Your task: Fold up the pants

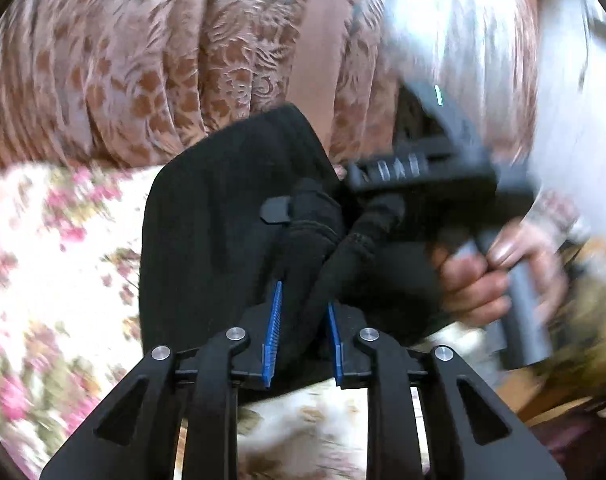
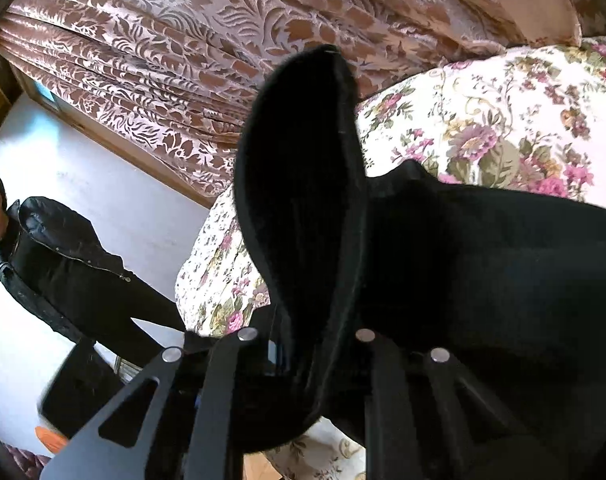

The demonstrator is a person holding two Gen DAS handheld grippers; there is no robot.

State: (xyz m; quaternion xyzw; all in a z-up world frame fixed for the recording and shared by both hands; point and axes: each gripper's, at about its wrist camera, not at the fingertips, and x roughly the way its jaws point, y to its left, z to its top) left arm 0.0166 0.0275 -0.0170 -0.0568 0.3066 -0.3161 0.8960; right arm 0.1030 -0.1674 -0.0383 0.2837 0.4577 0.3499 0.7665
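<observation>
Black pants point(image 1: 207, 240) lie bunched on a floral bedspread point(image 1: 55, 264). In the left wrist view my left gripper point(image 1: 303, 336) holds a twisted strand of the black cloth between its blue pads point(image 1: 274, 328), which stand close together. To the right a hand point(image 1: 483, 276) holds the right gripper's body point(image 1: 423, 184), blurred, with a black fingertip point(image 1: 277, 210) lying on the pants. In the right wrist view the pants point(image 2: 483, 264) cover my right gripper point(image 2: 303, 348); a fold of cloth point(image 2: 299, 184) rises upright from between its hidden fingers.
A brown patterned curtain point(image 2: 175, 64) hangs behind the bed point(image 2: 503, 128). A person in a black jacket point(image 2: 55, 256) stands on the pale floor point(image 2: 111, 188) at the left. A dark box point(image 2: 79, 392) sits on the floor near the bed's corner.
</observation>
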